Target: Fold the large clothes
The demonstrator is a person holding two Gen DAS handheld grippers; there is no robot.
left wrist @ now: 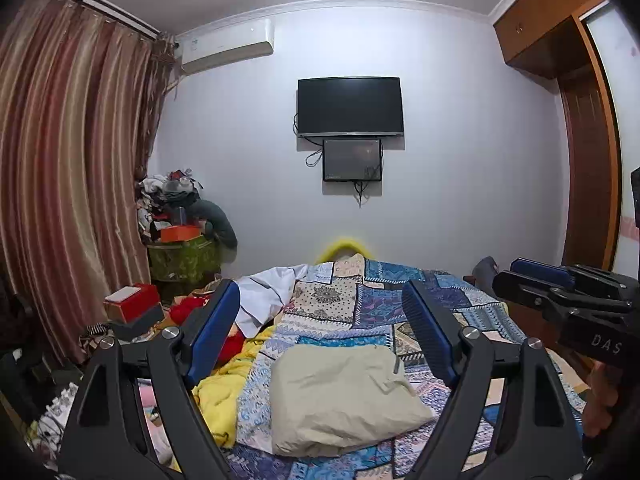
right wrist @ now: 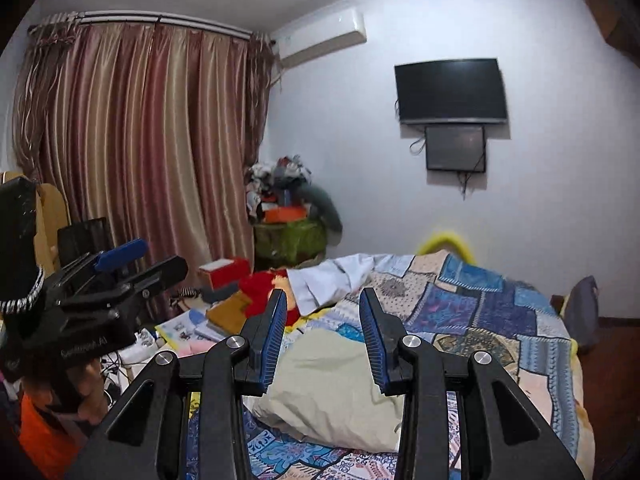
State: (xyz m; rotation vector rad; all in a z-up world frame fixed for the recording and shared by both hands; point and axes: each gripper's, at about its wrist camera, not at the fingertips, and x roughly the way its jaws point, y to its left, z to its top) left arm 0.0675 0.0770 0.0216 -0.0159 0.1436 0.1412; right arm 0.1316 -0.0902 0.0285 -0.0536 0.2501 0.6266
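A beige garment (left wrist: 340, 396) lies folded into a rough rectangle on the patchwork quilt (left wrist: 400, 304) of the bed; it also shows in the right wrist view (right wrist: 328, 392). My left gripper (left wrist: 320, 296) is open and empty, held above and behind the garment. My right gripper (right wrist: 323, 300) is open and empty, raised above the garment; it also shows at the right edge of the left wrist view (left wrist: 520, 276). The left gripper shows at the left of the right wrist view (right wrist: 144, 260). A white garment (left wrist: 268, 296) lies at the quilt's far left.
A yellow cloth (left wrist: 224, 396) and red item (left wrist: 188, 308) lie left of the quilt. Red box (left wrist: 132, 300), cluttered pile on a green stand (left wrist: 184, 256), striped curtain (left wrist: 72, 160), wall TV (left wrist: 350, 106), wooden wardrobe (left wrist: 588, 160) surround the bed.
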